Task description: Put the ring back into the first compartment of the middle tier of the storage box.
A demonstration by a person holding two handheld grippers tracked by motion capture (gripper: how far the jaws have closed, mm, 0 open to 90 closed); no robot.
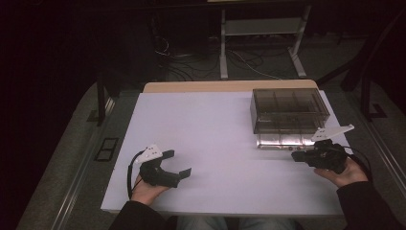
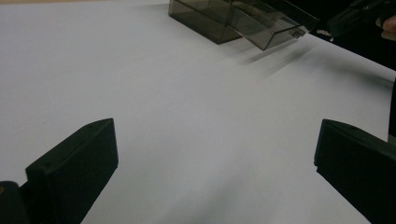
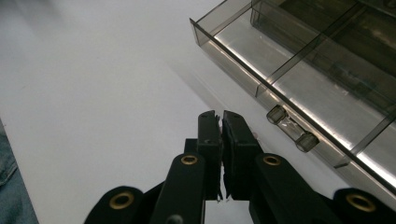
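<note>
Black jaws of the right gripper press together with nothing between them, just beside the latch on the front wall of the smoky clear box — its lid hangs open toward the person. Left gripper rests low on the white table, jaws spread wide and empty, well apart from the box.

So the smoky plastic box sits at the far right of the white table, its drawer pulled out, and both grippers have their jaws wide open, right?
Not quite: only the left gripper is open. The right gripper, beside the drawer of the box, has its jaws pressed together, as the right gripper view shows.
</note>
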